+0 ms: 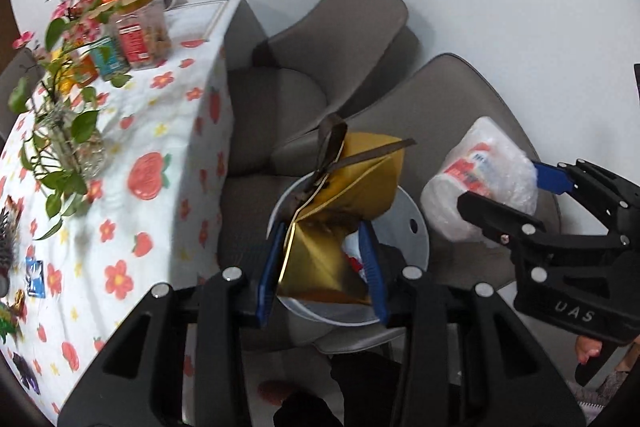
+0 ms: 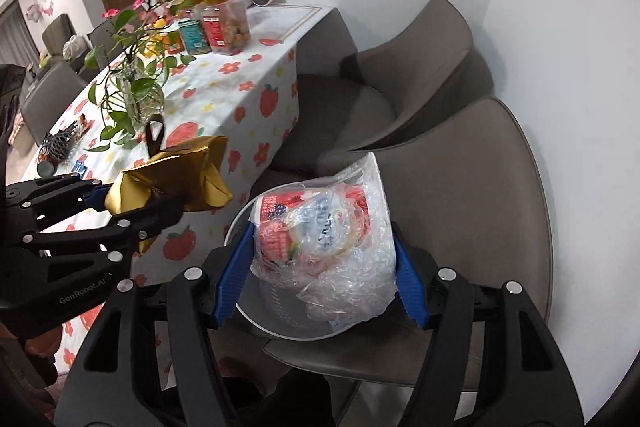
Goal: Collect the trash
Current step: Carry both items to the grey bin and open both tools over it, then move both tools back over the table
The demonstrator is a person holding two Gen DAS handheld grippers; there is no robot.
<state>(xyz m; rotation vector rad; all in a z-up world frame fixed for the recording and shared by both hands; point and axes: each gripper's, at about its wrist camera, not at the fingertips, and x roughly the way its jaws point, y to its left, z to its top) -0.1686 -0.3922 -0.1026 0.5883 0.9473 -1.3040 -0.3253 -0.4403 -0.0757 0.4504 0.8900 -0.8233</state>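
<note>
Bright, even indoor light; fisheye-warped edges, perhaps slightly motion-blurred.

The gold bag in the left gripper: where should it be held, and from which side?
Grip the gold bag across its flattened lower body, as the left gripper does, coming from its base end. The folds lie flat between the pads there; the ribbon at the far end is loose and would slip.

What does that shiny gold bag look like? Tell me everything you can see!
The gold bag is shiny, crumpled paper or foil, folded into sharp creases, with a thin pale edge. Brown ribbon handles stick up from its top. The left hand-held gripper pinches it between blue pads, holding it tilted in the air above a white bin that sits on a grey chair. It looks empty and squashed.
</note>
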